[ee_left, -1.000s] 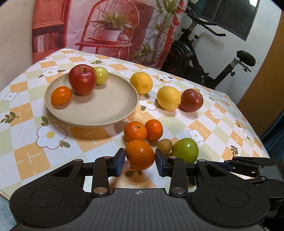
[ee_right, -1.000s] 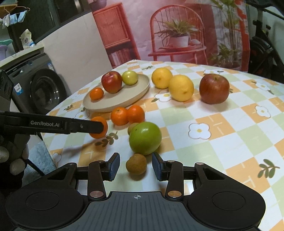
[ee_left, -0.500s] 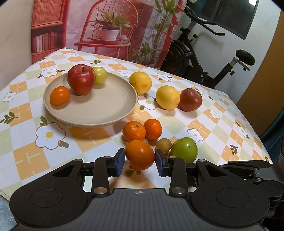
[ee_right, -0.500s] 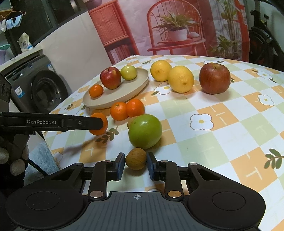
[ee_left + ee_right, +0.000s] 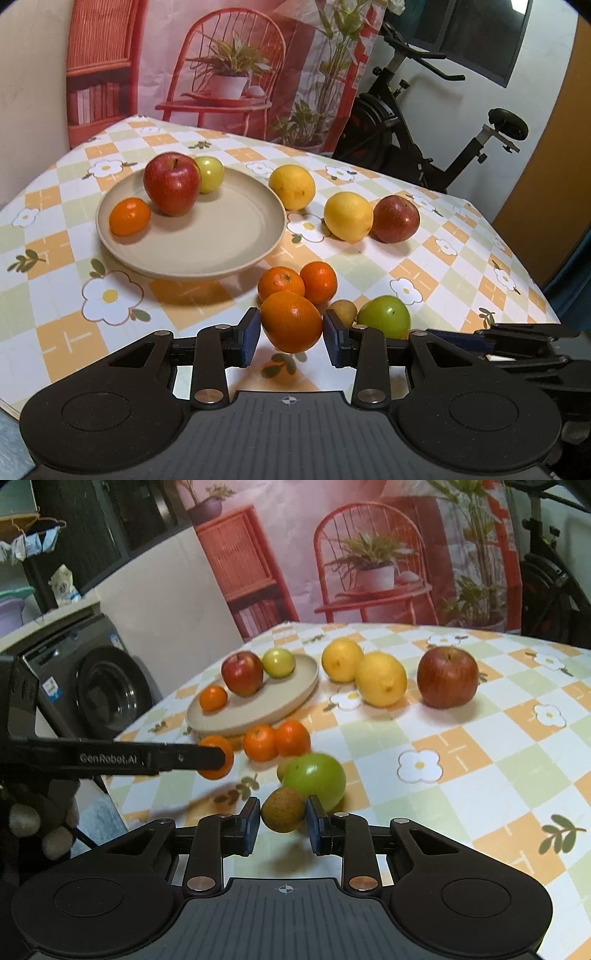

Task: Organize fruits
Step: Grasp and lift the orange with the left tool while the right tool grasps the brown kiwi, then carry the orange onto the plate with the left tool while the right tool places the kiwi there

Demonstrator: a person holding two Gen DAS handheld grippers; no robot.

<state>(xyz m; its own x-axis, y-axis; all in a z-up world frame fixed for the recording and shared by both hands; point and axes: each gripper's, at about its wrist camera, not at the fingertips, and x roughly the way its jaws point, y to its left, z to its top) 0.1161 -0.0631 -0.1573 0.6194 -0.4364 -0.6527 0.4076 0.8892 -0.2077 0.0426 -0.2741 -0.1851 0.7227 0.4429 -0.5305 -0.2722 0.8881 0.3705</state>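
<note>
Left wrist view: the left gripper (image 5: 291,336) clamps a large orange (image 5: 291,321) between its fingers, lifted off the bench (image 5: 461,258), the beige plate (image 5: 207,266) at 11 o'clock.

Right wrist view: the right gripper (image 5: 281,821) pinches a brown kiwi (image 5: 283,809), the green apple (image 5: 317,780) at 1 o'clock.

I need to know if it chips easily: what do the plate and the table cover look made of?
Plate: probably matte ceramic or melamine; flat beige, no glare. Table cover: likely wipeable plastic sheet; printed checks, faint sheen.
</note>
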